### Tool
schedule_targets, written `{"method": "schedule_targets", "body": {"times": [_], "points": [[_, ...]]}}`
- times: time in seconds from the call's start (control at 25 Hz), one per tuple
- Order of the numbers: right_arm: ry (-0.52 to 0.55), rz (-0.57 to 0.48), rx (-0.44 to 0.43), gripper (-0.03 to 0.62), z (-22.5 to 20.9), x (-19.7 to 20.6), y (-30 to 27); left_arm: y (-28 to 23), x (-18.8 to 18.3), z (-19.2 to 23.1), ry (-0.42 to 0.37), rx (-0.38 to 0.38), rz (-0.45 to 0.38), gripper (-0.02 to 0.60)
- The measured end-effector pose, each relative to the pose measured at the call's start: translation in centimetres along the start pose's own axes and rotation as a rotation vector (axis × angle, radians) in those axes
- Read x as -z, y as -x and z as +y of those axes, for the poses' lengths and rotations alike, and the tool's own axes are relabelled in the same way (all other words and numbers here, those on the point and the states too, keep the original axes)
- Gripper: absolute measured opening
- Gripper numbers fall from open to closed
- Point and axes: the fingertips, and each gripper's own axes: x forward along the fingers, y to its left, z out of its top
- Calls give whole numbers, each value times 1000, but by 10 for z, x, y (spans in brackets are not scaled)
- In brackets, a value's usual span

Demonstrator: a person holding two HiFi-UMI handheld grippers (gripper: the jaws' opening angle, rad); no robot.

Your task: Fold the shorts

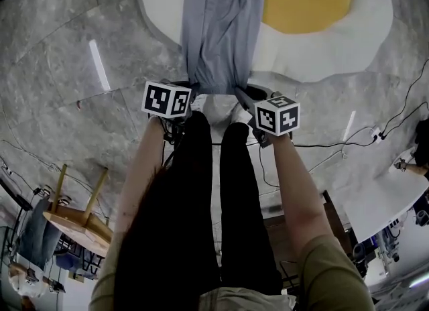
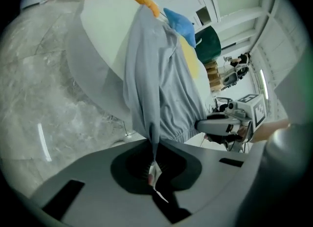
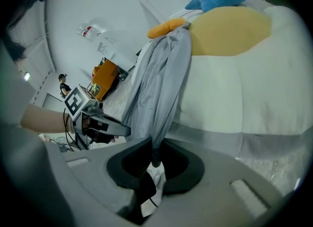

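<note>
one shorts (image 1: 218, 28), clamped by two: left gripper (image 2: 153, 150) and right gripper (image 3: 156, 154).

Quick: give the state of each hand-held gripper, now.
Left hand-held gripper: shut on the grey shorts.
Right hand-held gripper: shut on the grey shorts too.

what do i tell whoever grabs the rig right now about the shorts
Left gripper: shut on the near edge of the shorts.
Right gripper: shut on the same edge, close beside the left one.
Shorts: grey, a narrow strip running from the grippers out over the egg-shaped mat; near end held off the mat.
Done: near end gripped at two points.
Left: probably carry that end forward over the far end, lay it flat, then release. No cross fold shows yet.
</note>
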Motion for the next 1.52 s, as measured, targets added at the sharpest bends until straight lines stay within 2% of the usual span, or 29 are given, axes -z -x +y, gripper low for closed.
{"method": "schedule_targets", "body": {"times": [0.12,0.24,0.4,0.56,0.68,0.84,1.0,1.2,1.36,1.52], "points": [[-19,30,-23,51,10,15,15,10,25,-16,115,32,-21,17],[-27,71,-39,51,18,31,34,18,50,-36,186,35,-20,17],[-39,124,-59,51,24,47,58,28,69,-64,233,37,-21,17],[-63,113,-89,51,27,39,83,44,58,-90,231,61,-62,17],[-61,109,-135,51,26,20,98,55,32,-103,220,103,-92,17],[-41,83,-190,51,27,-24,111,69,-14,-110,155,99,-107,15],[-62,34,-173,51,20,-79,109,79,-66,-104,81,73,-112,15],[-114,-9,-123,51,10,-155,92,89,-149,-79,4,1,-144,17],[-190,-34,-124,51,3,-208,72,96,-205,-57,-29,-24,-147,17],[-245,-82,-134,52,-7,-264,54,102,-261,-36,-30,-23,-173,17]]}}
